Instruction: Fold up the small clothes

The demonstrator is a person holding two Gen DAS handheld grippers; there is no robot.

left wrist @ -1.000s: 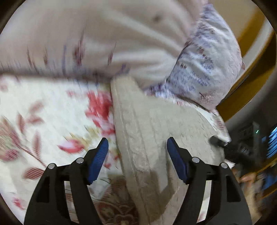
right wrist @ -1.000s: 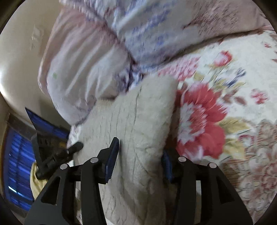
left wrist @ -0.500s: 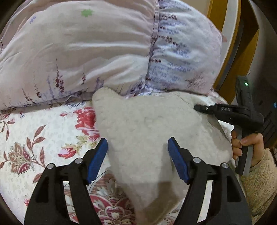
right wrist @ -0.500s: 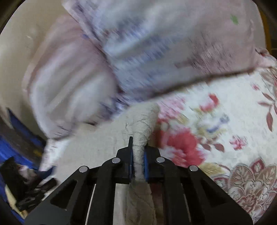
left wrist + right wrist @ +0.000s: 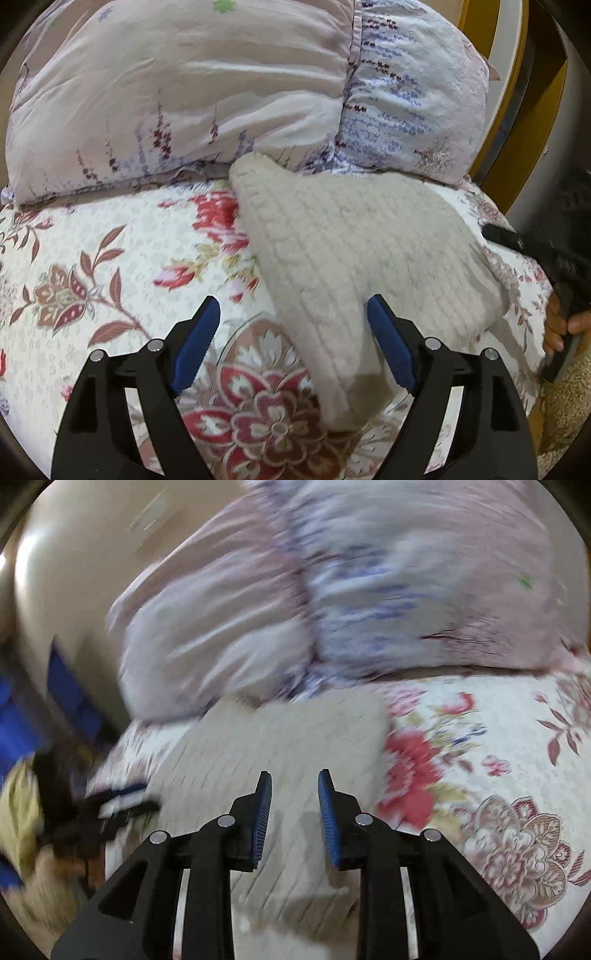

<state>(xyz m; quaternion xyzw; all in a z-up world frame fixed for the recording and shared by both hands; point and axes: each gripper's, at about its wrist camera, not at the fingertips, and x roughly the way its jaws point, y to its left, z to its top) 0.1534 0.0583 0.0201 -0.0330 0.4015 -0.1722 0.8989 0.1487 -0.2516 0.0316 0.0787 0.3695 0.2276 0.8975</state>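
Left gripper: jaws wide, empty, poised to take knit garment | right gripper: parted, empty | garment flat on bedspread for folding.

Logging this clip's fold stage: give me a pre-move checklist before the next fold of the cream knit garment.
1. Left gripper jaws open, nothing clamped: ok.
2. Right gripper jaws open, nothing between them: ok.
3. Cream knit garment lying on the floral bedspread: ok.
4. Garment's far tip apart from the pillows: not ok, it touches them.
5. Garment edges lined up: cannot tell, right wrist view is blurred.
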